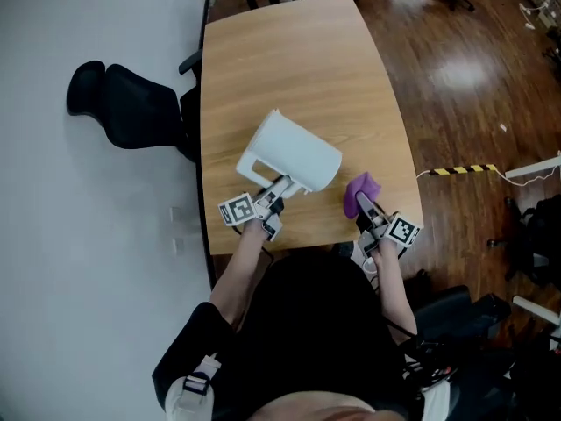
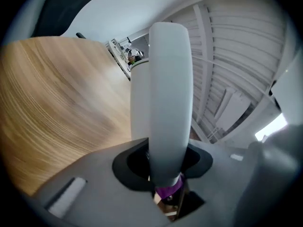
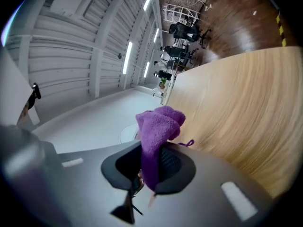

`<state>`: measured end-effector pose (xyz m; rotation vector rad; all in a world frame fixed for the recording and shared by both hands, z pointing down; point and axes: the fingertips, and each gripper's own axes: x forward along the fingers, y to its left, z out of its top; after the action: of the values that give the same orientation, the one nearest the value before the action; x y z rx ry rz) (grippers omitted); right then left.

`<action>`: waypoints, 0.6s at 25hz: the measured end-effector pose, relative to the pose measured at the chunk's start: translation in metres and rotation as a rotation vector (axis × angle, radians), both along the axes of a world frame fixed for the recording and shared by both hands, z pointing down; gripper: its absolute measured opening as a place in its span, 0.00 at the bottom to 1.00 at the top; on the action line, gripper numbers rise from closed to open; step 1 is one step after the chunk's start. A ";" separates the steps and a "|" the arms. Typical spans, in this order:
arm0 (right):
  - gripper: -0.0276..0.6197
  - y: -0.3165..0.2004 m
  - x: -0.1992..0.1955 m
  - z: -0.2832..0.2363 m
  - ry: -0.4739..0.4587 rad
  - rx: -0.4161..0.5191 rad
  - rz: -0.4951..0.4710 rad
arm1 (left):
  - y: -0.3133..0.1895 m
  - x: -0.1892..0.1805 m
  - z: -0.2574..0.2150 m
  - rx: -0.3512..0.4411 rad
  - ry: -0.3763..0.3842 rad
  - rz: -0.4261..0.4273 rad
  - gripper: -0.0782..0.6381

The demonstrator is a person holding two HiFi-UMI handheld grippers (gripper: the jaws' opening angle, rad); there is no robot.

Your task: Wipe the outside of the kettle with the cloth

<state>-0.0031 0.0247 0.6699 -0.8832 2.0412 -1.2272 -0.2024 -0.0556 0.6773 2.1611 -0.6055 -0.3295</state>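
The left hand-held gripper (image 1: 277,189) is clamped tight on the handle (image 2: 168,103) of the white kettle (image 1: 294,156), which is tipped over above the wooden surface (image 1: 289,60). The right hand-held gripper (image 1: 365,207) pinches the bunched purple cloth (image 1: 359,189) just beside it. Only the head view shows the kettle's whole body, while the gripper views show the handle and the cloth between their jaws close up.

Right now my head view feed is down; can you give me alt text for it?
The left gripper clamps the handle of a tilted white kettle over a wooden table. The right gripper holds a purple cloth just right of the kettle. A black chair stands at the table's left.
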 end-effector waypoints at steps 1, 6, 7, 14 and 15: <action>0.12 -0.020 -0.009 -0.029 -0.001 0.185 -0.034 | -0.010 0.004 -0.027 0.070 0.058 0.025 0.46; 0.12 -0.049 -0.015 -0.116 0.012 0.395 0.027 | -0.019 0.010 -0.097 0.041 0.186 0.014 0.46; 0.12 -0.048 0.002 -0.139 0.025 0.451 0.062 | -0.014 0.024 -0.115 0.049 0.189 0.015 0.46; 0.12 -0.046 0.090 -0.266 -0.208 0.757 0.195 | 0.033 0.087 -0.197 0.132 0.323 0.071 0.46; 0.12 -0.044 0.091 -0.275 -0.250 0.773 0.185 | 0.036 0.091 -0.204 0.140 0.332 0.082 0.46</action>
<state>0.0874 -0.0190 0.3949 -0.4902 1.9317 -0.3521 -0.1116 -0.0196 0.4729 2.1899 -0.3128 -0.6870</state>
